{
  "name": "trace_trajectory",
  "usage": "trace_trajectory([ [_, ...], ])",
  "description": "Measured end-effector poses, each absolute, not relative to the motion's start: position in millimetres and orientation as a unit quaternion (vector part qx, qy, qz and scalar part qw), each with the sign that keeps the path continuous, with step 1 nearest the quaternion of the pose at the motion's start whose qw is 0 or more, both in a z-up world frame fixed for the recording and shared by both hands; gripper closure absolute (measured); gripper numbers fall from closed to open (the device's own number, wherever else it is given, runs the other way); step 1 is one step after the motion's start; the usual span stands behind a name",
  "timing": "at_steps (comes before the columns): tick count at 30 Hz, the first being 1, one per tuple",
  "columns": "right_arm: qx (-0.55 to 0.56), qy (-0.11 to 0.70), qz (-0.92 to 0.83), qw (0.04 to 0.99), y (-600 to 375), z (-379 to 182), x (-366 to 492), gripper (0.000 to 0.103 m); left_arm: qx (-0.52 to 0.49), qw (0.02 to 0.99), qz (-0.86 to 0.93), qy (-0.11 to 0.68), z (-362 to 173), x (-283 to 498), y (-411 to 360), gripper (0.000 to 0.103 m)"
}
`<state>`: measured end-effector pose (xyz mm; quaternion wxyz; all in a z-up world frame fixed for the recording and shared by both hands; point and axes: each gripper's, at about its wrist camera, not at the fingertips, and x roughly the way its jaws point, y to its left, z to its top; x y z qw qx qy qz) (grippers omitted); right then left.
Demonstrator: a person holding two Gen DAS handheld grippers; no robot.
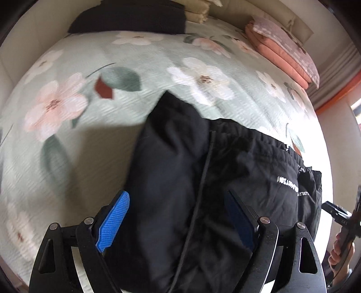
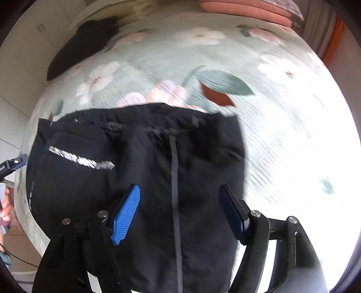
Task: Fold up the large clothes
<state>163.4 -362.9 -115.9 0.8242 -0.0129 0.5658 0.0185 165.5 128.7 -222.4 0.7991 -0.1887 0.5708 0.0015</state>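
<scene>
While black trousers [image 1: 194, 180] cover floral bedspread [image 1: 74, 108]; both jaws spread | pink quilt [image 1: 282, 51] far corner

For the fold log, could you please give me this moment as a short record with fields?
Surface: floral bedspread
Garment: black trousers, partly folded, elastic waistband away from both cameras
Marking: white lettering on the trousers, too blurred to read
Left gripper: jaws open, over the garment, gripping nothing
Right gripper: jaws open, over the garment, gripping nothing
Far side of bed: pink folded bedding, another black garment
Image quality: motion blur in both views
</scene>
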Motion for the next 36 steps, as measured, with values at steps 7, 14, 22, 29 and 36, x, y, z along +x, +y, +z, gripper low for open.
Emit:
trace_trajectory([
  [7,0.056,0.6,0.027,0.797,-402,-158,142,0.024,-0.255,0.759,-0.026,0.599,-259,149,167,0.015],
  [14,0.061,0.608,0.08,0.788,-411,-179,162,0.007,-0.31,0.708,-0.082,0.629,-311,160,174,0.015],
  [22,0.144,0.622,0.14,0.756,-417,-207,167,0.005,-0.38,0.664,-0.132,0.63,-345,170,172,0.017],
  [29,0.132,0.604,0.17,0.767,-395,-204,164,0.027,-0.41,0.664,-0.138,0.61,-353,170,166,0.032],
  [36,0.156,0.561,0.195,0.789,-388,-160,134,0.061,-0.42,0.708,-0.175,0.541,-304,144,162,0.067],
])
